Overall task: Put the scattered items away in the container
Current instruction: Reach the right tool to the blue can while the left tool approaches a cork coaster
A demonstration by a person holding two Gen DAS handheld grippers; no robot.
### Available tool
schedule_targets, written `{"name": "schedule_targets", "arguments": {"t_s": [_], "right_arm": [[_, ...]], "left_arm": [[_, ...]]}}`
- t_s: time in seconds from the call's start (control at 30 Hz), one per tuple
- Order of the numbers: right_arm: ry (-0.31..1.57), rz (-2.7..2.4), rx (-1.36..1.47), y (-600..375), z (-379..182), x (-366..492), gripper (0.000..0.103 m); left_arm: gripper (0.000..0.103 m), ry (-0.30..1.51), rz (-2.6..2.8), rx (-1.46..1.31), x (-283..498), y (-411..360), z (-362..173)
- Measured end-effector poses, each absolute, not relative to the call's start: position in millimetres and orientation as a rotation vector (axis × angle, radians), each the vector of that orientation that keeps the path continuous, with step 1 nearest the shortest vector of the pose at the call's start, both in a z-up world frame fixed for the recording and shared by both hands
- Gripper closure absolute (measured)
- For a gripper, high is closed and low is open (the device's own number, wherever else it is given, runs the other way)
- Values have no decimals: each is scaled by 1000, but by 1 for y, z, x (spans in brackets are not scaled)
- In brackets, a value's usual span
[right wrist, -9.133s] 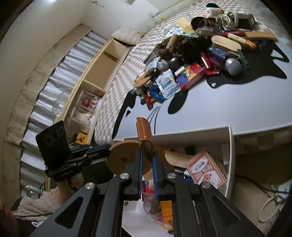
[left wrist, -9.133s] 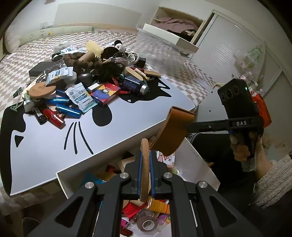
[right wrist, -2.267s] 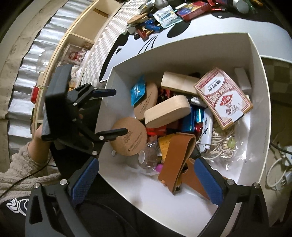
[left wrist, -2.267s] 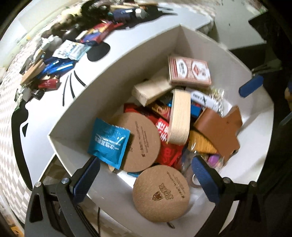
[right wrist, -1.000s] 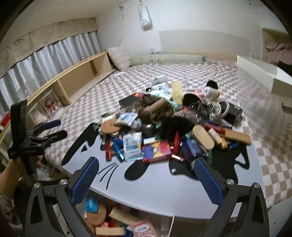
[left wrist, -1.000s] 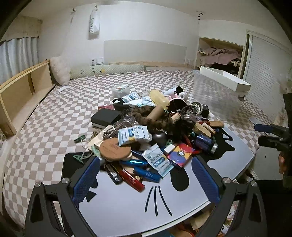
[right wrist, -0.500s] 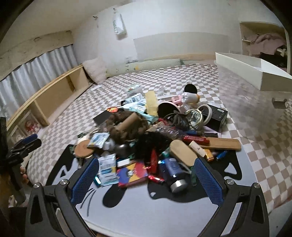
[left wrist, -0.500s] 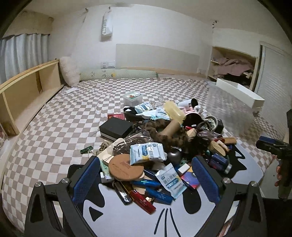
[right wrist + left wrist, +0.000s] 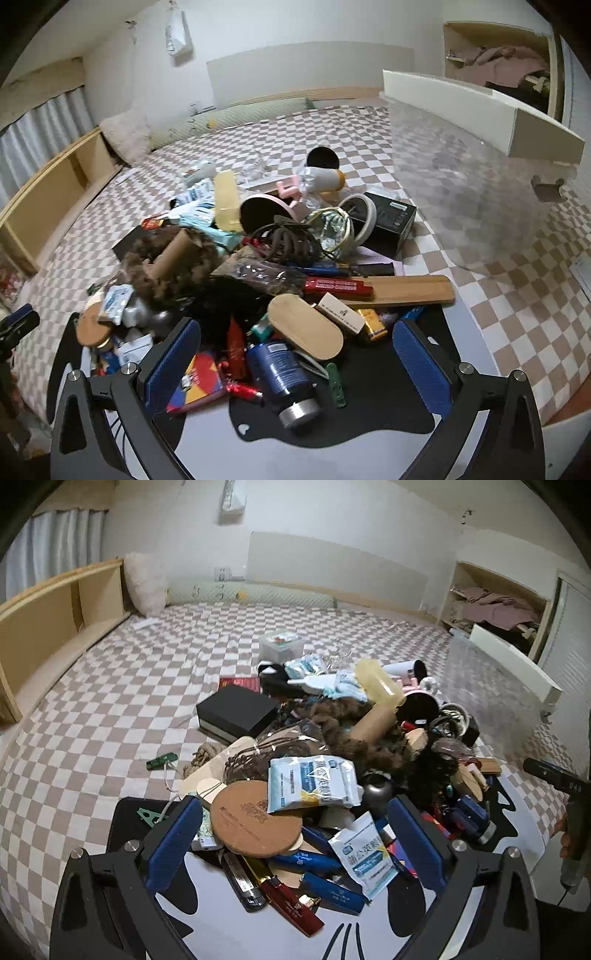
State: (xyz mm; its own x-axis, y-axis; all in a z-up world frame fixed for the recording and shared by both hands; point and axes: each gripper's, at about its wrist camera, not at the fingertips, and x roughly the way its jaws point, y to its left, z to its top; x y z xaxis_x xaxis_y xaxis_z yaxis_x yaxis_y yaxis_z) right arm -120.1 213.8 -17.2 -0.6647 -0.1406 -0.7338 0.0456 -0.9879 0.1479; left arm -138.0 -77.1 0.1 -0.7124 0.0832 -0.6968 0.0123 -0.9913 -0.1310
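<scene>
Left wrist view first. The left gripper [image 9: 295, 845] is held with its jaws spread wide and nothing between them, hovering low over the near edge of the pile on the table [image 9: 236, 934]. Right between the blue pads sits a round cork coaster [image 9: 255, 825], lying flat on top of some pens and partly tucked under a white-and-blue sachet [image 9: 312, 784]. The coaster is probably light and stiff, so an edge pinch across its thickness should work, though its free edge would first have to be lifted clear of the pens. A second sachet [image 9: 365, 862] lies just beside it; soft and crinkly by the look of it, and best taken by a sealed edge. The red pen [image 9: 291, 904] looks glossy, so likely slippery.

Right wrist view. The right gripper [image 9: 297, 373] is also held wide open and empty. Framed between its jaws are a blue bottle [image 9: 282, 376] lying on its side with the metal cap toward the camera, and an oval wooden piece [image 9: 306, 326] resting partly on it. The bottle is judged the heaviest and roundest thing there, so it should be gripped across the body, not the cap. The wooden piece looks rigid and easy to pinch.

The container itself isn't seen in either view.
</scene>
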Motion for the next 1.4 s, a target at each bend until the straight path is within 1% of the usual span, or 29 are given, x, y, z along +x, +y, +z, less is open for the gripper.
{"name": "schedule_targets", "arguments": {"t_s": [0.13,0.3,0.47,0.57,0.63,0.7,0.73,0.8,0.9,0.97,1.03,1.1,1.23,1.4], "right_arm": [[-144,-2752,1289,213,-33,-127,0],[-197,-2670,1392,217,-59,-132,0],[-245,-2641,1467,224,-76,-134,0],[-249,-2624,1480,225,-82,-135,7],[-239,-2597,1480,223,-85,-135,13],[-206,-2567,1473,218,-87,-134,30],[-195,-2551,1472,215,-89,-134,33],[-166,-2514,1470,209,-93,-134,41],[-82,-2463,1456,195,-100,-133,43],[-30,-2433,1455,186,-104,-133,47],[47,-2445,1462,179,-108,-134,47],[81,-2445,1473,177,-113,-137,51],[73,-2430,1475,178,-116,-140,51],[122,-2423,1464,174,-118,-139,50]], "left_arm": [[2,-215,2844,-1249,-150,-80,-15],[2,-219,2845,-1371,-161,-85,-37],[2,-272,2835,-1467,-166,-93,-59],[2,-308,2827,-1500,-166,-96,-67],[2,-320,2825,-1516,-167,-98,-72],[2,-319,2828,-1530,-168,-100,-75],[2,-326,2826,-1537,-169,-101,-77],[2,-340,2821,-1551,-169,-103,-81],[2,-378,2812,-1557,-171,-109,-84],[2,-406,2811,-1555,-172,-113,-86],[3,-447,2808,-1557,-174,-119,-88],[3,-499,2803,-1563,-176,-126,-91],[3,-587,2788,-1579,-180,-136,-97],[3,-645,2743,-1578,-185,-136,-101]]}}
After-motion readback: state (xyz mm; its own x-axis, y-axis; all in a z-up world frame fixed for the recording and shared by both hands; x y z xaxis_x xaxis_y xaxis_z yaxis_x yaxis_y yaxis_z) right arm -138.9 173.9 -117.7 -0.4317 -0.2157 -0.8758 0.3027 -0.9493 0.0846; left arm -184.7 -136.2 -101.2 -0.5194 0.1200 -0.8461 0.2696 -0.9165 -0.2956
